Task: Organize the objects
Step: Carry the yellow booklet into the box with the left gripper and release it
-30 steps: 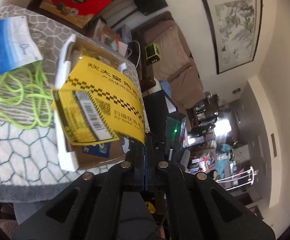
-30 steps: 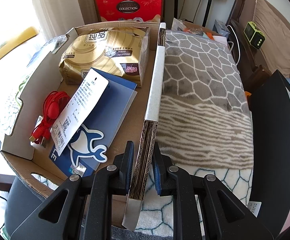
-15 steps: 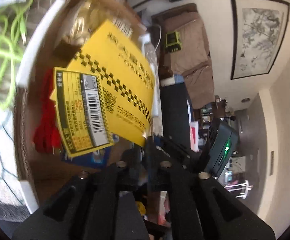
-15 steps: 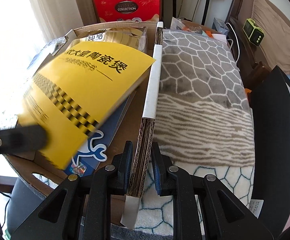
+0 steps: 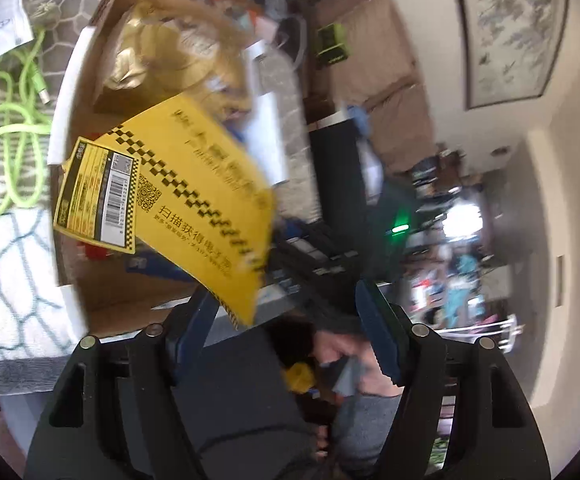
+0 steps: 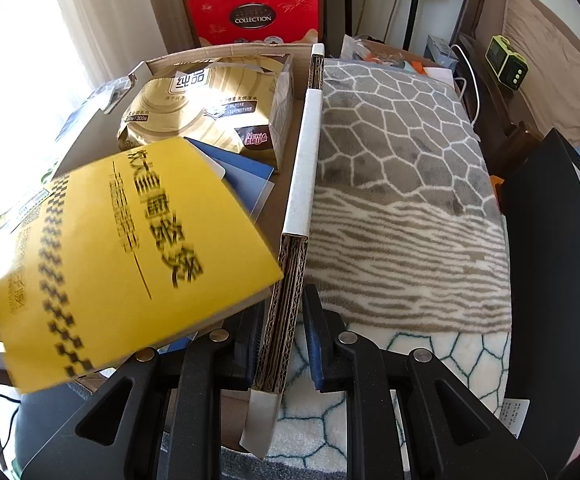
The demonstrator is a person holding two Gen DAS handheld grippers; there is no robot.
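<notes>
Right wrist view: right gripper (image 6: 278,344) clamps the cardboard box (image 6: 305,168) wall; left gripper (image 5: 286,320) jaws are opening, dropping the yellow booklet (image 6: 130,256) into it. Next, probably fetch the green cable (image 5: 6,128) beside the box.

Both handheld grippers, the left gripper (image 5: 286,312) and the right gripper (image 6: 280,344), are matte black plastic with angular, cut-out arms. Small round silver screws dot their upper edges. Each finger carries a dark blue ribbed pad (image 5: 373,332) inside.

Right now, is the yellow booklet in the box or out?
Over the cardboard box, not settled: the yellow booklet is blurred, tilted above its contents.
</notes>
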